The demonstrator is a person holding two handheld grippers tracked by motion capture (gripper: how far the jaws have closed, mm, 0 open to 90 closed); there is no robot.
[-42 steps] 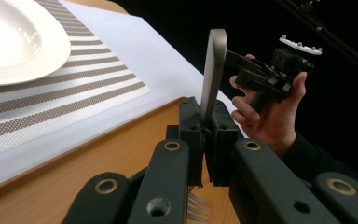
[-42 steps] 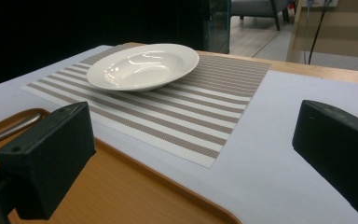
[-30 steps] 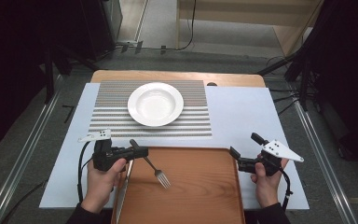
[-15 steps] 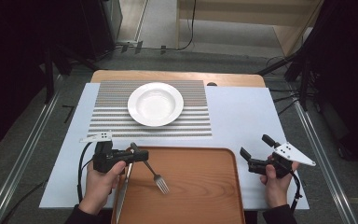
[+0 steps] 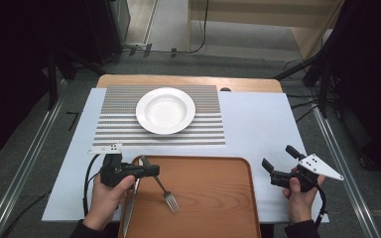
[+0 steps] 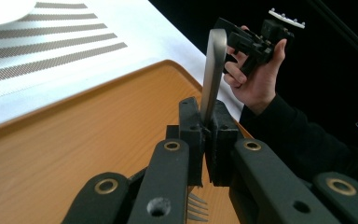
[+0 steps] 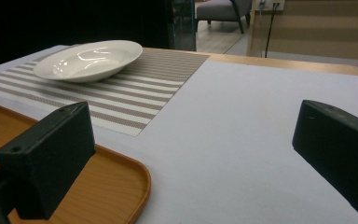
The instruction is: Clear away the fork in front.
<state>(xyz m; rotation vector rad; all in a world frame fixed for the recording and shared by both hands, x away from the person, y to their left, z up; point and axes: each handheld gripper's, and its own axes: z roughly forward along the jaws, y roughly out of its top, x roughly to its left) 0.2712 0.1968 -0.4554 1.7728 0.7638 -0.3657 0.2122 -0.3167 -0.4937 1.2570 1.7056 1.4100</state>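
Pinching one fork [image 5: 161, 186] over one tray [image 5: 213, 198], left tool [image 5: 151, 171] clamps; right tool [image 5: 278, 166] gapes empty.

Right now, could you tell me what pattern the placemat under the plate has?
The placemat has grey-brown and white stripes, clearest in the high view.

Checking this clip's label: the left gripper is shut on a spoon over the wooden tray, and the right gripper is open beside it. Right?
Not quite: the left gripper holds a fork, not a spoon; the high view shows its tines over the wooden tray. The right gripper is open beside it.
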